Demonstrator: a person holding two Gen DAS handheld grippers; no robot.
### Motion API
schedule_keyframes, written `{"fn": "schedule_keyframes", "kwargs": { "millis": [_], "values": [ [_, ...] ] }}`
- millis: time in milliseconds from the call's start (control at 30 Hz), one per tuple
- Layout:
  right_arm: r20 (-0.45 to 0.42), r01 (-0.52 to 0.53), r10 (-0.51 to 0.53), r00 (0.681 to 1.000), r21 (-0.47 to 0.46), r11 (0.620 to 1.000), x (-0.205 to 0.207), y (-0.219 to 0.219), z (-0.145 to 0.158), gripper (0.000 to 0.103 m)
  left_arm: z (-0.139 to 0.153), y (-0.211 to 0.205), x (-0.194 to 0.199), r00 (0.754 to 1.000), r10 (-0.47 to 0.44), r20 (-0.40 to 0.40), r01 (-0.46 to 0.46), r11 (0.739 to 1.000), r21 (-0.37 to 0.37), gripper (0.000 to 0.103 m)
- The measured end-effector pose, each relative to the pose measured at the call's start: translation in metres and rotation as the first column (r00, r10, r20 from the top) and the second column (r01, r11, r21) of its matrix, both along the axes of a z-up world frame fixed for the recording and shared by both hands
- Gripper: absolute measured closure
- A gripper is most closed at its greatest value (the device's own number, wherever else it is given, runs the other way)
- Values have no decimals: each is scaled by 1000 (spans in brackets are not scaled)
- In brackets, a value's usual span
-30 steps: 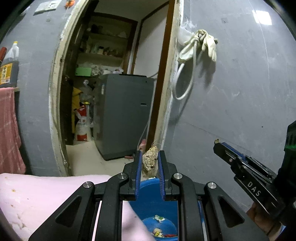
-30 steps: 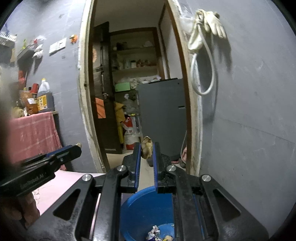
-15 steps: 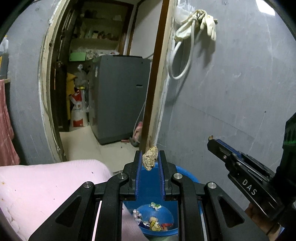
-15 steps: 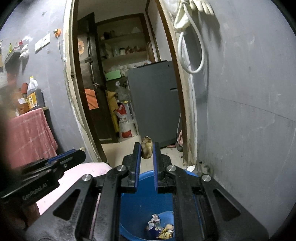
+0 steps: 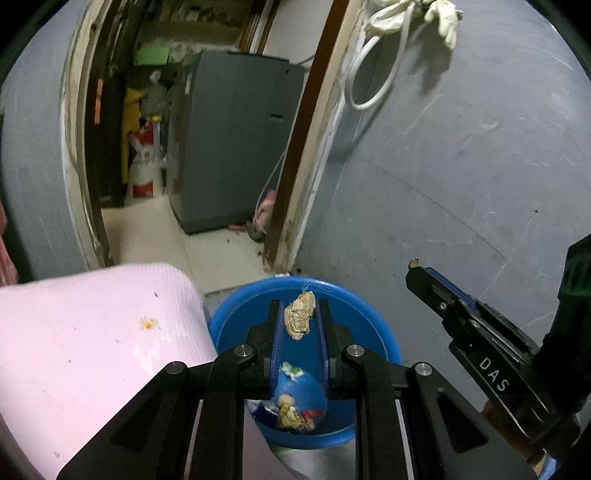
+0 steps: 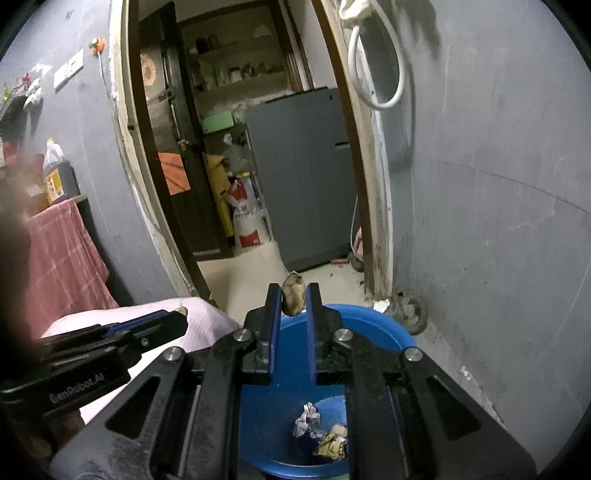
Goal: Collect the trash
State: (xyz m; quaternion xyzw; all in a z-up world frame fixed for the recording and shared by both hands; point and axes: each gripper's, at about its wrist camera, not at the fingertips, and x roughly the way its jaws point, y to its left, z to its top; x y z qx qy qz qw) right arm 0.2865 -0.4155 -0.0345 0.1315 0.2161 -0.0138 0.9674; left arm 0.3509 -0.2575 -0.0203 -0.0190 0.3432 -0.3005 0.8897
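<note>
My left gripper is shut on a crumpled tan paper wad, held over the blue bin. Scraps of trash lie on the bin's bottom. My right gripper is shut on a small brownish lump of trash, above the near rim of the same blue bin, which holds crumpled wrappers. Each gripper shows from the side in the other's view: the right gripper and the left gripper.
A pink padded surface lies left of the bin. A grey wall rises to the right, hung with a white hose and gloves. Beyond the doorway stands a grey appliance. A pink cloth hangs at left.
Both grippers have dipped and tilted down toward the blue bin, so more of its inside and its trash shows. Each still grips its piece.
</note>
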Motion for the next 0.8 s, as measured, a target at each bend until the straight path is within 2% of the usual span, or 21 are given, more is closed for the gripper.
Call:
{"fn": "schedule_keyframes", "kwargs": {
  "millis": [233,300,367,567,667,800],
  "values": [
    [-25,5,-5,1000,14,1000,2,-4,-4,87,-9,-3,7,998,1,-57,-1,1000,6,88],
    [-26,6,-5,1000,19,1000,3,-3,-3,80,-10,-3,7,998,0,-65,0,1000,8,86],
    [-24,6,-6,1000,20,1000,3,-2,-3,77,-11,-2,8,998,0,-68,1,1000,5,79],
    [-24,11,-10,1000,20,1000,3,-2,-3,71,-10,-2,7,998,9,-66,-9,1000,9,77],
    [-20,19,-18,1000,22,1000,1,-4,-2,68,-8,3,5,998,22,-56,-22,1000,6,69],
    [-9,28,-27,1000,28,999,-1,-8,-1,60,-5,8,5,998,40,-46,-39,999,12,68]
  ]
}}
